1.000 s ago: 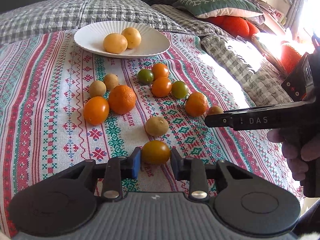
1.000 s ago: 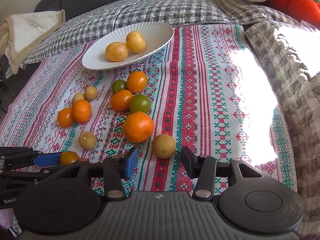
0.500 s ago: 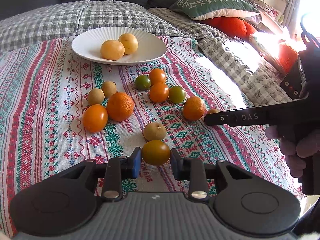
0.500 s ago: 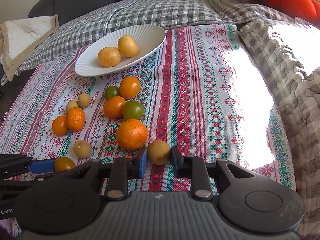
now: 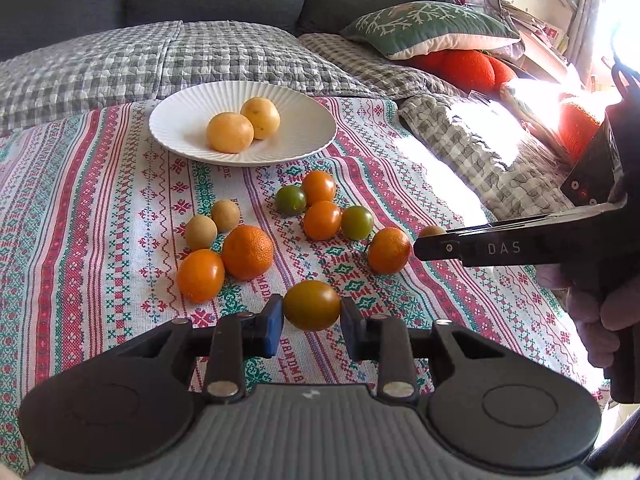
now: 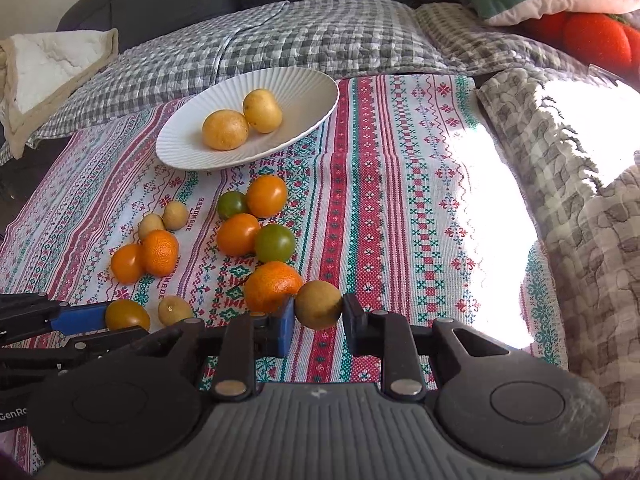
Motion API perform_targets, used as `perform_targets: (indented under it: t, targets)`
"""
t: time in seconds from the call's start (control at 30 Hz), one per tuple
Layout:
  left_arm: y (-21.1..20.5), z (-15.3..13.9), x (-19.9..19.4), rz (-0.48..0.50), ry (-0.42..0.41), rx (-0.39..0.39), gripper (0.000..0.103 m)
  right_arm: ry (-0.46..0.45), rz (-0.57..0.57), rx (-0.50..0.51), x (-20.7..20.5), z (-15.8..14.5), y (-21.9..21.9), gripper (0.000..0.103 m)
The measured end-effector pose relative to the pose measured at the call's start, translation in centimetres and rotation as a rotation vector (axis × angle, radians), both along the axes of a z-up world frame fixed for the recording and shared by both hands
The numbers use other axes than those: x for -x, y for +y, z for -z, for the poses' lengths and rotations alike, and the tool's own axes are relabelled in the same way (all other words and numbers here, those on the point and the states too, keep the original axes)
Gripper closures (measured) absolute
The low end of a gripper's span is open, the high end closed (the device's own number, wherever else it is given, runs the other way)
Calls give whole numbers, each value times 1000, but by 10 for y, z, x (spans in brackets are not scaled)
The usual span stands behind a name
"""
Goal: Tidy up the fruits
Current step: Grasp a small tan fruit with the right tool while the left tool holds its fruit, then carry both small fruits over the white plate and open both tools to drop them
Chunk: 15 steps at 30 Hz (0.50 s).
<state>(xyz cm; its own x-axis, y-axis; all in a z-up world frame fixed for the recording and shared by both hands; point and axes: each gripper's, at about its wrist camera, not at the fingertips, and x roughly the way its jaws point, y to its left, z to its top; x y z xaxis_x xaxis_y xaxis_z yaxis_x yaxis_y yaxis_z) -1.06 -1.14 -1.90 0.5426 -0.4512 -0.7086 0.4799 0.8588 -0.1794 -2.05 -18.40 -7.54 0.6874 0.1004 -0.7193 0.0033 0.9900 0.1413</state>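
Observation:
My left gripper [image 5: 312,324] is shut on an orange-green tomato [image 5: 312,305] and holds it above the patterned cloth. My right gripper [image 6: 318,322] is shut on a small tan round fruit [image 6: 318,304], next to an orange [image 6: 272,286]. A white ribbed plate [image 5: 304,120] at the back holds two yellow fruits [image 5: 230,133]. Several oranges, orange and green tomatoes and small tan fruits lie loose on the cloth between the plate and the grippers. The right gripper shows in the left wrist view [image 5: 432,240], the left one in the right wrist view [image 6: 96,320].
The striped embroidered cloth [image 6: 400,200] lies over a checked quilt [image 5: 120,64] on a sofa. Cushions [image 5: 432,28] and orange pillows [image 5: 460,68] lie at the back right. A folded pale blanket [image 6: 52,68] lies at the left. Bright sunlight falls on the right side.
My right gripper closed on the small tan fruit and raised it slightly. My left gripper lifted the tomato off the cloth; the tan fruit that lay just ahead of it is now hidden behind it.

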Motion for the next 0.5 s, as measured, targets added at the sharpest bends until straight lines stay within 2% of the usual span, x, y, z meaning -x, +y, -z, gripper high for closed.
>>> perform_targets:
  t: [0.23,0.5]
  targets:
    - [0,-9,-12,-39,-19,-3,77,-38,-3,-11,-7,-15,5,80]
    - [2,-23,-28,-95,-48,14,77,-89,-10,-89,-33,-36,5,80]
